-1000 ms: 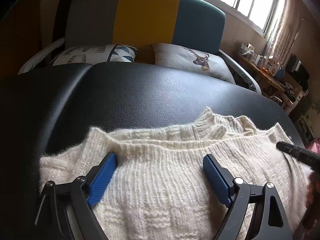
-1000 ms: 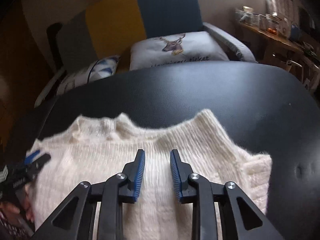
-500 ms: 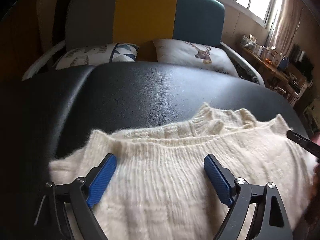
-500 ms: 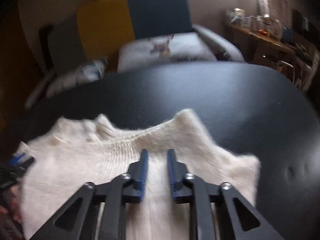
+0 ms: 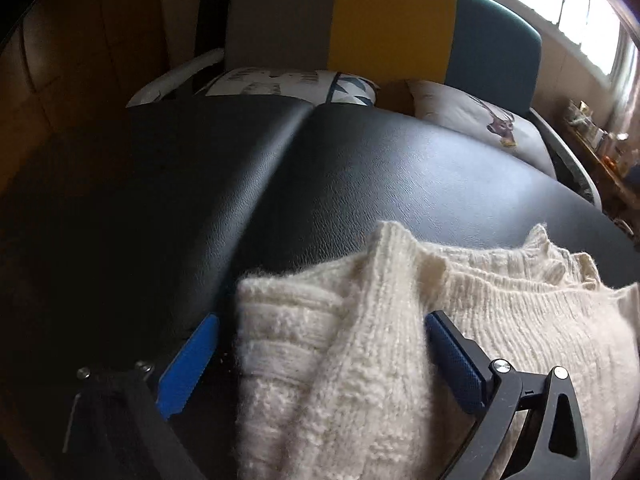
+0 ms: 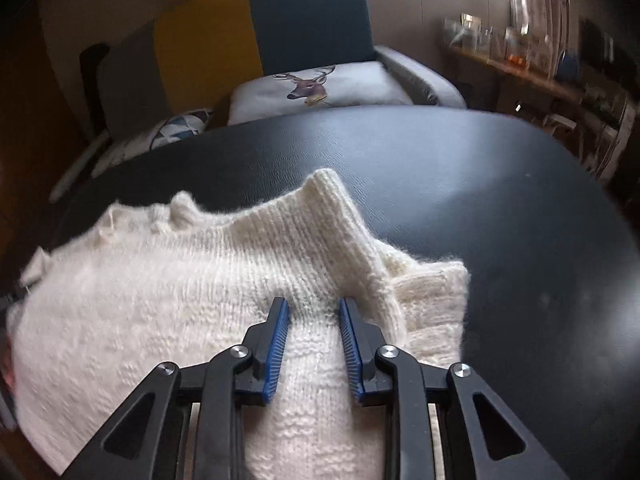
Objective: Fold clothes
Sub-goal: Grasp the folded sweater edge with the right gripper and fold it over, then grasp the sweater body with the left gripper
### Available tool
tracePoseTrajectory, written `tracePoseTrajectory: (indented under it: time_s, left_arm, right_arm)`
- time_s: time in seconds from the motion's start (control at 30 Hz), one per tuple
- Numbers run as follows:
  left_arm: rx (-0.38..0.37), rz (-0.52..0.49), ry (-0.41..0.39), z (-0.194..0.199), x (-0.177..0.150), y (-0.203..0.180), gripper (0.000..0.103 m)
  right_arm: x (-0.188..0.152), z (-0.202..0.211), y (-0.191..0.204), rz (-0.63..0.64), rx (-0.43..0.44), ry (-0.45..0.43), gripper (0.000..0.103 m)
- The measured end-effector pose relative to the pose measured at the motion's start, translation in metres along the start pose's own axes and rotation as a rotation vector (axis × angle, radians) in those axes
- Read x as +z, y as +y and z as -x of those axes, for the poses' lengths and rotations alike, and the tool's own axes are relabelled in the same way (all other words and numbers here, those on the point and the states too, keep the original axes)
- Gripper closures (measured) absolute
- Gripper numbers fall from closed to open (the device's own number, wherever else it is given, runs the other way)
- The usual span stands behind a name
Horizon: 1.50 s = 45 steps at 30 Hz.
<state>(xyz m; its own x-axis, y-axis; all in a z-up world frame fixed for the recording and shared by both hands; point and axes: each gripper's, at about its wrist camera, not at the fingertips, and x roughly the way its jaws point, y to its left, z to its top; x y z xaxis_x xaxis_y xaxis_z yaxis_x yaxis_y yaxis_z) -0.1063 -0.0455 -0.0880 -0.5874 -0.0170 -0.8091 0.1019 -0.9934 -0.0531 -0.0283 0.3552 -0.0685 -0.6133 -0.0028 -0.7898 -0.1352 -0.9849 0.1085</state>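
Observation:
A cream knitted sweater (image 5: 500, 320) lies partly folded on a black leather table (image 5: 360, 184). My left gripper (image 5: 320, 336) is wide open, its jaws astride the sweater's left folded edge. In the right wrist view the sweater (image 6: 160, 280) spreads to the left, on the same table (image 6: 500, 208). My right gripper (image 6: 314, 320) has its jaws a little apart with a ridge of the knit between them, near the sweater's right edge. Whether the pads press the fabric is unclear.
Behind the table stands a grey, yellow and teal sofa (image 5: 392, 24) with a deer cushion (image 6: 316, 84) and a patterned cushion (image 5: 288, 84). A cluttered wooden shelf (image 6: 540, 68) runs along the right wall under the window.
My left gripper has shifted left to the sweater's edge, which is now bunched between its jaws. My right gripper has moved toward the right edge and its jaws have opened slightly.

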Motion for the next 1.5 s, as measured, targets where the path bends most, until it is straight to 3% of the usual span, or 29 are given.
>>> tracePoseTrajectory:
  time_s: [0.13, 0.23, 0.27, 0.33, 0.4, 0.47, 0.53, 0.63, 0.8, 0.97, 1.0, 1.1, 1.27, 1.33, 1.37, 1.4, 1.43, 1.5]
  left_arm:
    - [-0.023, -0.054, -0.007, 0.018, -0.003, -0.006, 0.002]
    - [-0.081, -0.017, -0.072, 0.05, -0.007, -0.008, 0.002]
    - [-0.115, -0.007, -0.097, 0.062, -0.01, -0.01, 0.002]
    - [-0.184, 0.011, -0.145, 0.086, -0.016, -0.015, 0.002]
    - [-0.224, -0.039, -0.157, 0.1, -0.027, -0.033, 0.002]
    - [-0.241, -0.137, -0.16, 0.106, -0.044, -0.058, 0.002]
    - [-0.24, -0.246, -0.151, 0.107, -0.063, -0.086, 0.002]
    - [-0.248, -0.33, -0.132, 0.105, -0.086, -0.11, 0.002]
    - [-0.201, -0.392, -0.119, 0.089, -0.106, -0.122, 0.001]
    - [-0.201, -0.426, -0.146, 0.086, -0.112, -0.126, 0.0]
    - [-0.203, -0.423, -0.147, 0.086, -0.112, -0.126, 0.0]
    - [-0.209, -0.401, -0.156, 0.091, -0.114, -0.125, 0.001]
    - [-0.265, -0.373, -0.212, 0.116, -0.123, -0.13, 0.019]
    - [-0.285, -0.379, -0.231, 0.126, -0.128, -0.137, 0.055]
    - [-0.295, -0.383, -0.239, 0.131, -0.131, -0.14, 0.067]
    - [-0.295, -0.396, -0.229, 0.131, -0.133, -0.144, 0.091]
    - [-0.286, -0.4, -0.227, 0.13, -0.136, -0.146, 0.101]
    - [-0.268, -0.394, -0.226, 0.128, -0.142, -0.146, 0.101]
  right_arm:
    - [-0.015, 0.02, -0.01, -0.029, 0.058, 0.009, 0.077]
    - [-0.021, 0.054, -0.045, -0.202, 0.163, -0.031, 0.074]
    - [-0.024, 0.068, -0.058, -0.254, 0.181, -0.063, 0.071]
    - [-0.031, 0.088, -0.078, -0.303, 0.199, -0.077, 0.054]
    - [-0.04, 0.098, -0.094, -0.341, 0.227, -0.054, 0.044]
    - [-0.054, 0.096, -0.107, -0.389, 0.273, -0.002, 0.042]
    - [-0.07, 0.09, -0.117, -0.434, 0.314, 0.044, 0.041]
    - [-0.089, 0.072, -0.119, -0.477, 0.363, 0.09, 0.04]
    - [-0.097, 0.059, -0.119, -0.568, 0.505, 0.052, 0.039]
    - [-0.086, 0.049, -0.094, -0.49, 0.523, 0.074, 0.038]
    - [-0.084, 0.046, -0.09, -0.488, 0.521, 0.07, 0.039]
    - [-0.084, 0.035, -0.081, -0.509, 0.512, 0.098, 0.073]
    - [-0.087, 0.029, -0.079, -0.537, 0.504, 0.099, 0.076]
    - [-0.088, 0.028, -0.079, -0.541, 0.51, 0.09, 0.077]
    - [-0.088, 0.027, -0.079, -0.541, 0.512, 0.086, 0.078]
    - [-0.089, 0.027, -0.079, -0.54, 0.514, 0.081, 0.078]
    - [-0.089, 0.027, -0.079, -0.538, 0.516, 0.075, 0.078]
    - [-0.09, 0.027, -0.079, -0.537, 0.518, 0.064, 0.078]
